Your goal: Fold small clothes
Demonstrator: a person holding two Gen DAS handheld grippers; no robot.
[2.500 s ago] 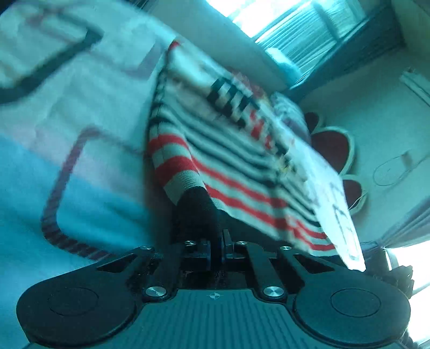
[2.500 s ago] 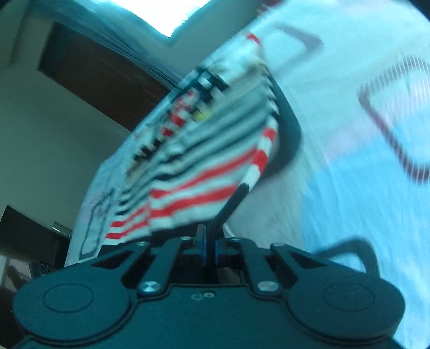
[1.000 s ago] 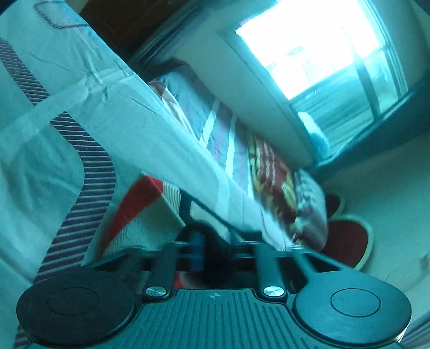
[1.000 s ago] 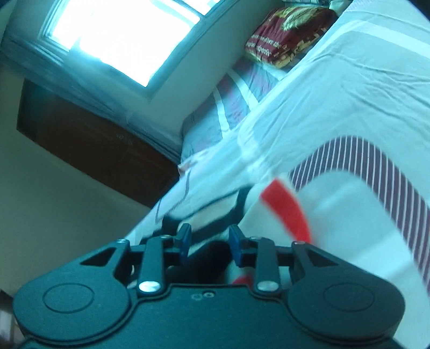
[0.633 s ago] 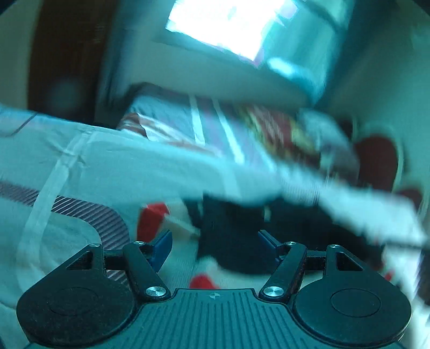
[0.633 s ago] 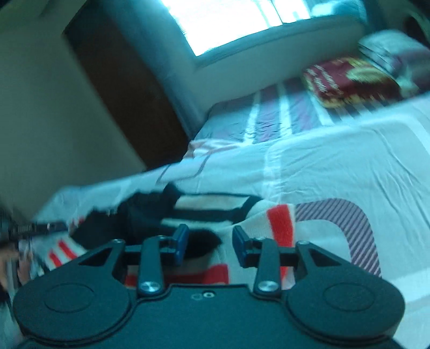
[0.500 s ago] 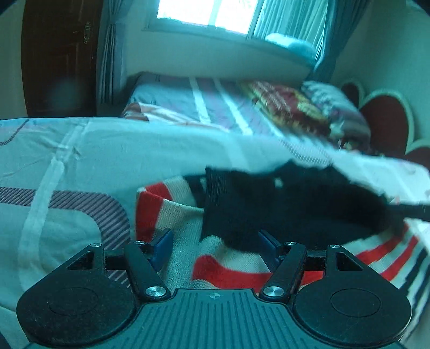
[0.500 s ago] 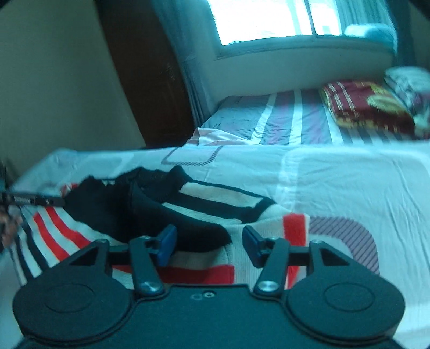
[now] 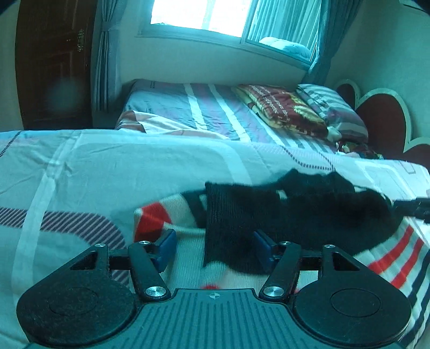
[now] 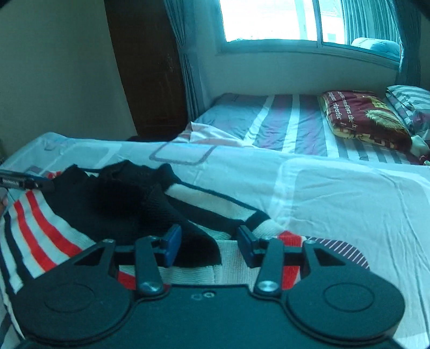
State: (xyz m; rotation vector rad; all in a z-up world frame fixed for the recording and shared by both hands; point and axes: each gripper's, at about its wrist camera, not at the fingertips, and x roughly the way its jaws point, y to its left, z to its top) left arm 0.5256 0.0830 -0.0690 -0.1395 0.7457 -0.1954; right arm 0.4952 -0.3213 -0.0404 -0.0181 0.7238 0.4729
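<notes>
A small striped knit sweater, white with red and dark stripes and black cuffs and collar, lies on the pale bedsheet. Its black parts are bunched on top. My left gripper is open, low over the sweater's left end, with a black cuff between its fingers. In the right wrist view the same sweater lies spread to the left. My right gripper is open over its right end, holding nothing. The tip of each gripper shows at the edge of the other's view.
A second bed with a striped purple sheet stands behind, with a red patterned pillow and a striped pillow. A window, curtains and a dark wooden door are at the back. A heart-shaped headboard is at right.
Both grippers, earlier shut on the sweater and holding it up, have laid it on the bed, opened and let it go. Both views have levelled out.
</notes>
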